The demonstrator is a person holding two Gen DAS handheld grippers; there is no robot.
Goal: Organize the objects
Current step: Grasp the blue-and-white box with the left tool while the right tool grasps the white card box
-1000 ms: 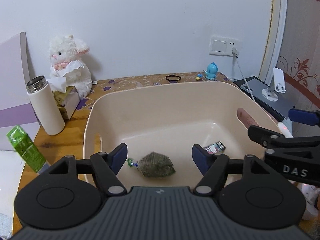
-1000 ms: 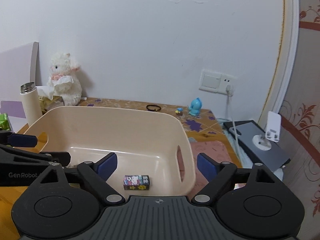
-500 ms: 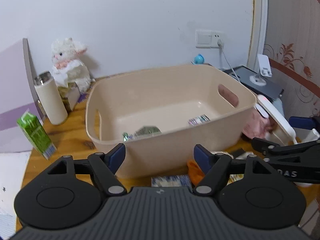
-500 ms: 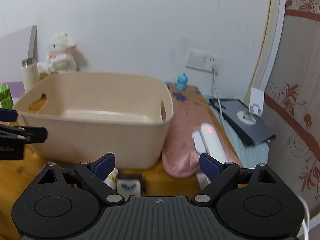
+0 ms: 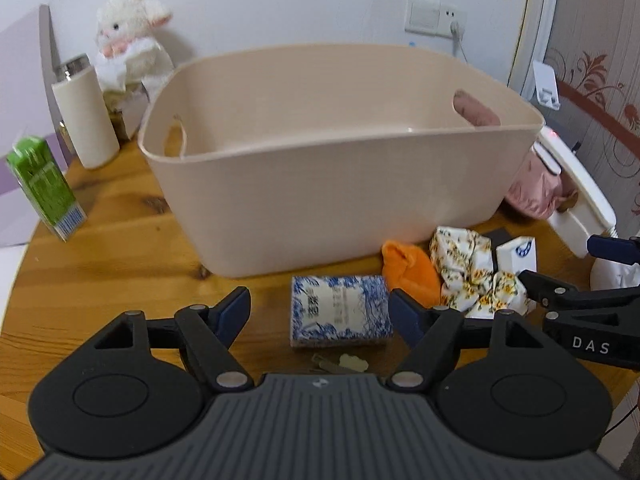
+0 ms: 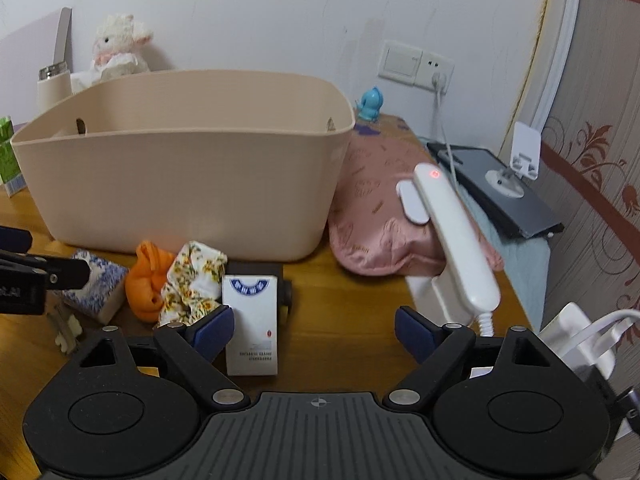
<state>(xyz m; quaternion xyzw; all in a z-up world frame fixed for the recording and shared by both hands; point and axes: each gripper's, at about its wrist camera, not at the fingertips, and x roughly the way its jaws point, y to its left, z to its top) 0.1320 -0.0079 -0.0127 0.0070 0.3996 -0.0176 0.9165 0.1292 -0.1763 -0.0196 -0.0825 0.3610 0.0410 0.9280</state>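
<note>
A beige plastic tub (image 5: 340, 184) stands on the wooden table (image 5: 100, 264); it also shows in the right wrist view (image 6: 184, 188). In front of it lie a blue-and-white patterned box (image 5: 340, 312), an orange cloth (image 5: 408, 272), a floral cloth (image 5: 472, 272) and a white box (image 6: 251, 324). My left gripper (image 5: 318, 314) is open and empty, low over the table, with the blue-and-white box between its fingers. My right gripper (image 6: 308, 330) is open and empty, its left finger beside the white box.
A white bottle (image 5: 86, 116), a plush lamb (image 5: 132, 44) and a green carton (image 5: 44, 188) stand left of the tub. A pink pouch (image 6: 384, 220), a white handset (image 6: 452, 240), a tablet (image 6: 500, 192) and a small blue toy (image 6: 370, 104) are on the right.
Both grippers have pulled back from over the tub and dropped to the table in front of it. The loose objects before the tub have come into view. Both stay open.
</note>
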